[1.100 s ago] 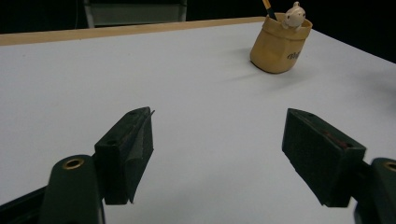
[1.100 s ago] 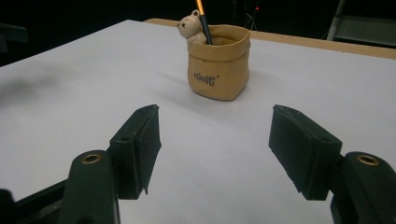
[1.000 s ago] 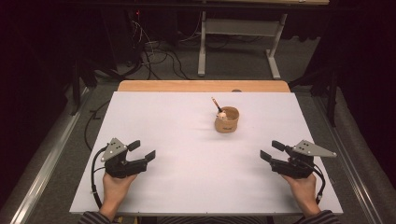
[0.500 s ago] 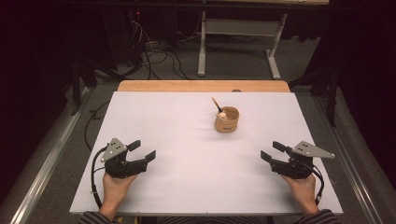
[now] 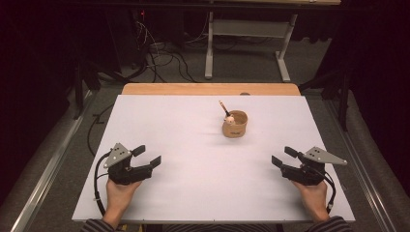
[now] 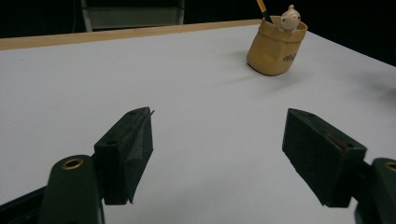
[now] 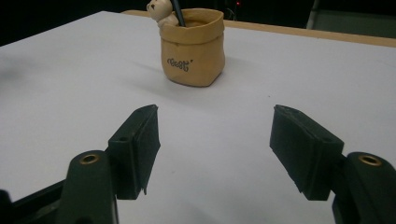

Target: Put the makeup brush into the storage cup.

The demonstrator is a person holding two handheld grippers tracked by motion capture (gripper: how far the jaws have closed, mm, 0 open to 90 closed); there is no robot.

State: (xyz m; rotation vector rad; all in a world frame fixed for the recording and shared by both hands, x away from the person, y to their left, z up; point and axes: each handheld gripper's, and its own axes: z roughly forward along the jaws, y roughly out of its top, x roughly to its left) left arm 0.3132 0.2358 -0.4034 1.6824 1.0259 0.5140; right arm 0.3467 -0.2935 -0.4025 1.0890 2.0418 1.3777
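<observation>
We find the left claw (image 5: 146,157) resting low over the near left part of the white tabletop (image 5: 193,145), jaws spread wide with nothing between them. The right claw (image 5: 284,157) sits at the near right, likewise wide open and holding nothing. The tan pot (image 5: 235,124) stands upright on the far centre of the tabletop, well apart from both claws and somewhat nearer the right one. We note a small bear figure (image 7: 159,11) at its rim and a dark pencil (image 5: 224,108) leaning out of it. Both claws point toward the pot.
</observation>
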